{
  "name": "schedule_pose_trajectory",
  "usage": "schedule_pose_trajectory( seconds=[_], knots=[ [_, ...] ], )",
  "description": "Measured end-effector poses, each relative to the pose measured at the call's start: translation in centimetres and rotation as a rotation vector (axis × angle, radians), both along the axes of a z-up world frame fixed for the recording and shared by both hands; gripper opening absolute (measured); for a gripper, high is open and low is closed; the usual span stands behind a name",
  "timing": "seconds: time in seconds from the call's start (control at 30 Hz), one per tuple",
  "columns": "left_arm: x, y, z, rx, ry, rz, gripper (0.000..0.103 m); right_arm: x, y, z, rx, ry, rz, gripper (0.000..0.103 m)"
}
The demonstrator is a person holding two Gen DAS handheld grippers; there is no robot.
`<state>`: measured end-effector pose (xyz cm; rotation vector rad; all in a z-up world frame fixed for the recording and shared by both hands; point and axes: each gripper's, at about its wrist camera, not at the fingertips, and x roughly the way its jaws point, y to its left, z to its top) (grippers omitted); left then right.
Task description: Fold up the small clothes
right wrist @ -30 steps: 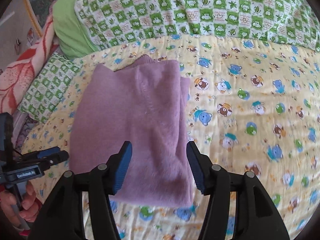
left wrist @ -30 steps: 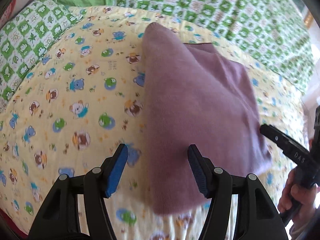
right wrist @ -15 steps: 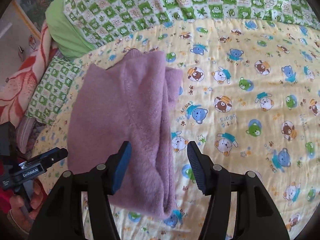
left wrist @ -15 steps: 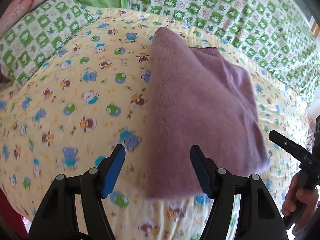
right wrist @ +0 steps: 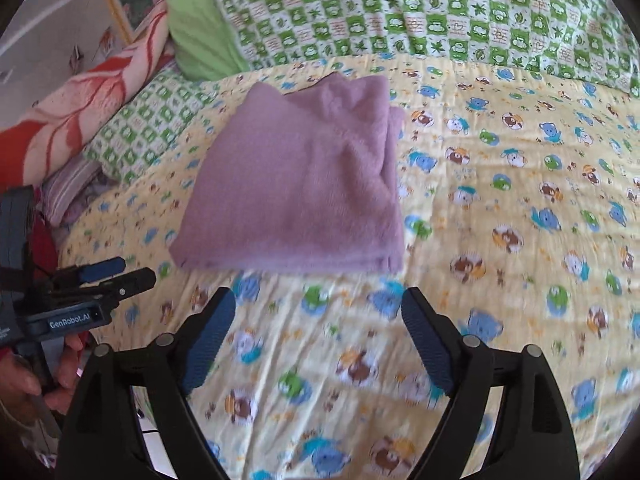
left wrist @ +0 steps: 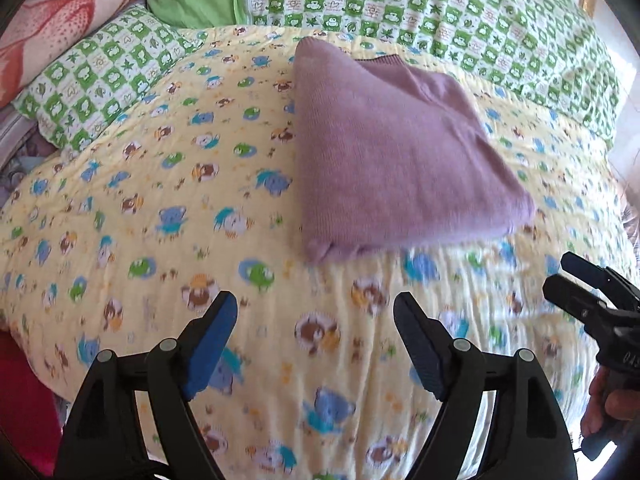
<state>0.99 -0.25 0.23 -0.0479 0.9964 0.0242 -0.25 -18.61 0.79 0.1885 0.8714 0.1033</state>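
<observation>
A mauve knitted garment (left wrist: 392,152) lies folded into a compact rectangle on the yellow animal-print quilt (left wrist: 160,200). It also shows in the right wrist view (right wrist: 296,184). My left gripper (left wrist: 316,320) is open and empty, a short way in front of the garment's near edge. My right gripper (right wrist: 318,316) is open and empty, also back from the near edge. Each gripper shows at the edge of the other's view: the right one (left wrist: 592,292), the left one (right wrist: 100,280).
A green checked blanket (right wrist: 400,12) and a plain green pillow (right wrist: 196,28) lie at the back. A green checked pillow (left wrist: 100,80) and a red and cream blanket (right wrist: 80,112) sit at the left. The quilt (right wrist: 520,200) stretches to the right.
Both grippers have drawn back from the folded garment, which lay between their fingers before. The garment stays folded on the quilt.
</observation>
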Motion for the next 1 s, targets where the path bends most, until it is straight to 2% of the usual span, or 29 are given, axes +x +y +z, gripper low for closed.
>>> schedule_pose_trajectory(
  seconds=[0.13, 0.23, 0.37, 0.57, 0.77, 1.0],
  knots=[
    [-0.5, 0.1, -0.3, 0.007, 0.01, 0.003, 0.081, -1.3, 0.8, -0.5, -0.037, 0.011, 0.025, 0.089],
    [-0.5, 0.4, -0.1, 0.017, 0.0, 0.017, 0.082, -1.4, 1.4, -0.7, -0.083, 0.016, 0.028, 0.097],
    [-0.2, 0.4, 0.3, 0.032, -0.027, 0.027, 0.083, -1.3, 2.0, 0.1, -0.102, -0.01, 0.048, 0.099],
    [0.3, 0.1, 0.1, 0.036, -0.024, 0.024, 0.084, -0.7, 2.2, 0.8, -0.108, -0.033, 0.054, 0.1],
    [0.2, -0.3, -0.3, 0.087, -0.032, 0.037, 0.084, -0.2, 1.7, 0.2, -0.088, -0.023, 0.024, 0.101],
    [0.2, -0.7, -0.6, 0.123, -0.04, 0.004, 0.085, 0.2, 2.3, -0.6, -0.113, -0.019, 0.027, 0.101]
  ],
)
